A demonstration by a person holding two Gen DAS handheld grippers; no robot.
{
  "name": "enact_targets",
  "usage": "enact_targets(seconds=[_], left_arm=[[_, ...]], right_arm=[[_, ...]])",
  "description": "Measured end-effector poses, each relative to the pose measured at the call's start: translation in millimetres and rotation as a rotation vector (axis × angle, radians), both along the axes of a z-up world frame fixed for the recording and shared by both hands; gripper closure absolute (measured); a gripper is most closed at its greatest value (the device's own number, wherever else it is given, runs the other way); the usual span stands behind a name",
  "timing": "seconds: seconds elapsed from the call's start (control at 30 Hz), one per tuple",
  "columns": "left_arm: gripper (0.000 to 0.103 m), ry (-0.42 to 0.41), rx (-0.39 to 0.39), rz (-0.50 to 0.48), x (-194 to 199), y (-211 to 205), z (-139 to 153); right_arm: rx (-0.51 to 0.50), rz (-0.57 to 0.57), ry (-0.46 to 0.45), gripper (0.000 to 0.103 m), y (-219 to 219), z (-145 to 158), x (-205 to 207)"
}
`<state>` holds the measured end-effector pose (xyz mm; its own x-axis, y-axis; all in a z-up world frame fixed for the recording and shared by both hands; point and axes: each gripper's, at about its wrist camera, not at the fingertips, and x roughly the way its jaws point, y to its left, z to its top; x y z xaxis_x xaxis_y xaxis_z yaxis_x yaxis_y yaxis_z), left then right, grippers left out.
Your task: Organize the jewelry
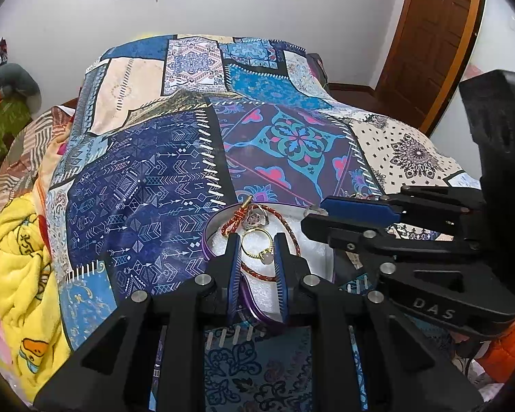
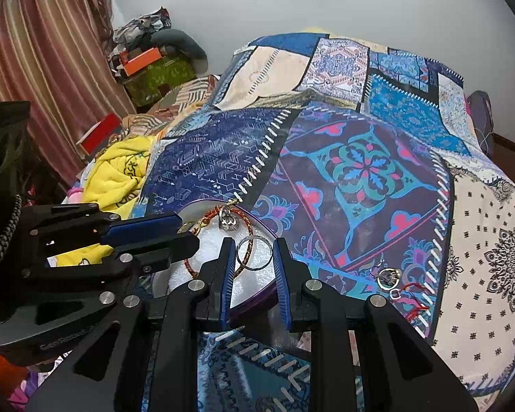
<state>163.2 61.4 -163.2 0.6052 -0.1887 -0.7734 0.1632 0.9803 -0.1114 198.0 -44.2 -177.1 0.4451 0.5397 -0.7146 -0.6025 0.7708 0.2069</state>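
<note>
Patchwork bedspread (image 1: 161,185) covers the bed, white wall behind, wooden door (image 1: 432,37) back right, striped curtain (image 2: 41,79) and clutter along the left edge. Wide flat cloth is open beyond the tin toward the far edge; the near edge is crowded by both tools.

Round purple-rimmed tin (image 1: 209,252) with white foam lining sits near the bed's front edge. Left gripper (image 1: 257,250) hovers over it, jaws apart, holding nothing; gold ring (image 1: 257,244) with a pale stone lies flat on the foam between its fingertips, stone end toward the right finger. Red braided cord bracelet (image 1: 235,222) loops round the tin's inside, knot and gold clasp at the far rim. Silver pendant (image 1: 255,219) lies just beyond the ring.

Right gripper (image 2: 252,249) comes in from the tin's right side, jaws also apart and empty; plain silver ring (image 2: 254,252) lies flat between its tips, hole up.

On the cloth right of the tin, well apart from it: small silver charm pieces (image 2: 388,278) on red thread (image 2: 415,300), strung out toward the near edge.
</note>
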Motion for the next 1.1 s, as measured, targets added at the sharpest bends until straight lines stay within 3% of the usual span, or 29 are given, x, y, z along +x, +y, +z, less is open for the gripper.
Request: enact_targets(seconds=[0.77,0.87,1.0,1.1], left_arm=[[0.085,-0.019,-0.020,0.046,-4.3,11.5,10.4],[0.081,-0.035,-0.020,0.062,-8.9,13.5,18.2],[0.066,-0.071,0.009,0.099,-14.6,13.1,29.2],[0.065,-0.090,0.020,0.119,-18.3,11.0,37.1]], right_arm=[[-0.039,0.035,0.008,0.079,10.1,3.3,-6.4],[-0.035,0.028,-0.013,0.079,5.9,12.6,-10.1],[-0.030,0.010,-0.044,0.076,-2.8,25.9,-14.7],[-0.021,-0.015,-0.070,0.070,-11.7,35.8,-19.5]])
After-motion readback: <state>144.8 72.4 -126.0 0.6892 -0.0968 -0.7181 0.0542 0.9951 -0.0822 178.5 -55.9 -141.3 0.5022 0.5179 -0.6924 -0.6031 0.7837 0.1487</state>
